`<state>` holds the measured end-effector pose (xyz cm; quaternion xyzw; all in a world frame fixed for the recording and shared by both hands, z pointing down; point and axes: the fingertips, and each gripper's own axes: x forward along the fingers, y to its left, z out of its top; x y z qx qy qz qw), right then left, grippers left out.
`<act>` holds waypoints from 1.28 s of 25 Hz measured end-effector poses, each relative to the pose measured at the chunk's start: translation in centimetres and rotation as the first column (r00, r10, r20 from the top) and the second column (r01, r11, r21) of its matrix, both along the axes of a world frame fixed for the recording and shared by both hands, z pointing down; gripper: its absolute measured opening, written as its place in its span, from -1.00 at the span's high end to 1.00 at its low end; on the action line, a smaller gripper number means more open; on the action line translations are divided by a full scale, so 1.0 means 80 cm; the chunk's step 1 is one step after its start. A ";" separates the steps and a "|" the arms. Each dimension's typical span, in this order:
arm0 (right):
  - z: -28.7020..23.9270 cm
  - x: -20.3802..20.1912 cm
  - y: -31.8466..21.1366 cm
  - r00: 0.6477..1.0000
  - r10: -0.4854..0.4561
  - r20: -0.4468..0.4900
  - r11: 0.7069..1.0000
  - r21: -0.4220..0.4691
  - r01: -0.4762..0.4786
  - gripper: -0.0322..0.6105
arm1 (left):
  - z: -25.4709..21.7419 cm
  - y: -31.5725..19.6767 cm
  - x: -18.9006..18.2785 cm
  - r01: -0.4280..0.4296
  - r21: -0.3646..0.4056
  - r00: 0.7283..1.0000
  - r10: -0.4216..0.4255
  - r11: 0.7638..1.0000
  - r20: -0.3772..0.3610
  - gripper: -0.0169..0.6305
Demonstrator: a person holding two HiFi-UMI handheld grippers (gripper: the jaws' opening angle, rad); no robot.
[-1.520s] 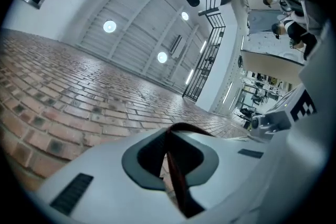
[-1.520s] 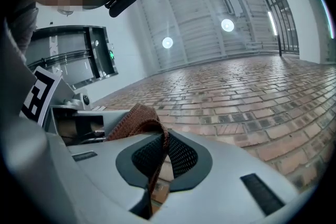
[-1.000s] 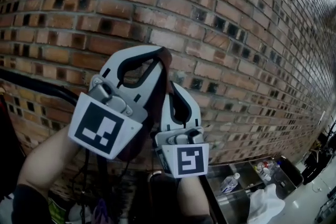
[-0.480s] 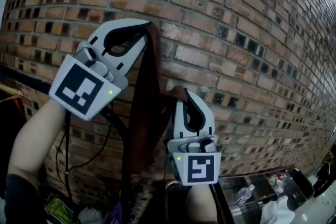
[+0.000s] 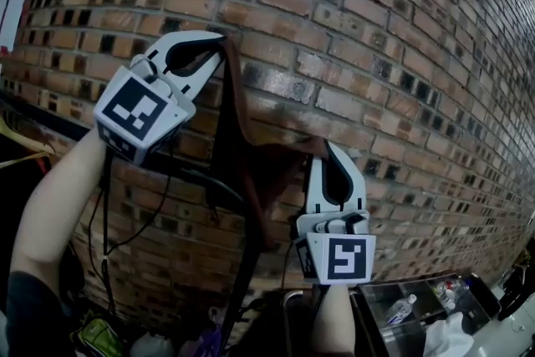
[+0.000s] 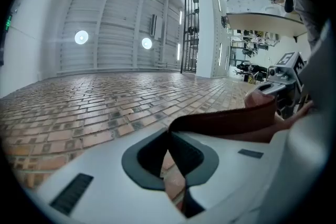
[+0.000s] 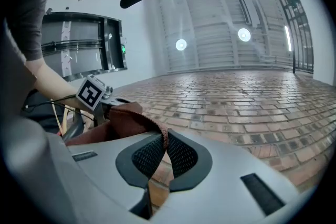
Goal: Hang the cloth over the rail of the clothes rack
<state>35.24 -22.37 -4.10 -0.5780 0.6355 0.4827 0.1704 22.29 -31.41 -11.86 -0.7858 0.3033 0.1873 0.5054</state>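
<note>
Cloth (image 5: pixel 227 130), brown, hangs stretched between my 2 claws in front of the brick wall (image 5: pixel 401 29). My left claw (image 5: pixel 220 44) is held high and clenched on the cloth's upper end, and a long fold drops from there. My right claw (image 5: pixel 328 150), lower and to the right, is clenched on the other end. The cloth's edge sags between them. Behind the cloth the rack's dark rail (image 5: pixel 42 114) slants down to the right, with black cables (image 5: pixel 104 205) dangling beneath. I cannot tell whether cloth and rail touch.
</note>
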 end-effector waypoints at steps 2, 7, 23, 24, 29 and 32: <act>-0.008 -0.024 0.001 1.000 0.001 -0.007 1.000 0.014 -0.001 0.81 | 0.000 -0.013 -0.028 0.016 -0.015 1.000 -0.016 1.000 0.006 0.86; 0.005 -0.089 -0.021 0.991 0.089 -0.095 0.995 -0.046 -0.094 0.80 | -0.002 -0.057 -0.108 0.085 -0.069 0.996 -0.082 0.994 0.038 0.86; 0.000 -0.222 0.010 0.906 0.370 -0.205 0.929 0.053 -0.367 0.80 | 0.015 -0.036 -0.282 0.240 0.209 0.958 -0.265 0.948 0.105 0.86; 0.005 -0.229 0.011 0.911 0.361 -0.202 0.932 0.050 -0.358 0.81 | 0.018 -0.037 -0.291 0.272 0.218 0.948 -0.300 0.937 0.108 0.86; 0.038 -0.271 0.016 0.939 0.280 -0.200 0.960 0.031 -0.279 0.80 | 0.045 -0.028 -0.330 0.382 0.251 0.889 -0.427 0.890 0.163 0.86; 0.056 -0.300 0.019 0.961 0.202 -0.191 0.979 0.034 -0.199 0.81 | 0.055 -0.021 -0.360 0.456 0.307 0.843 -0.516 0.835 0.152 0.86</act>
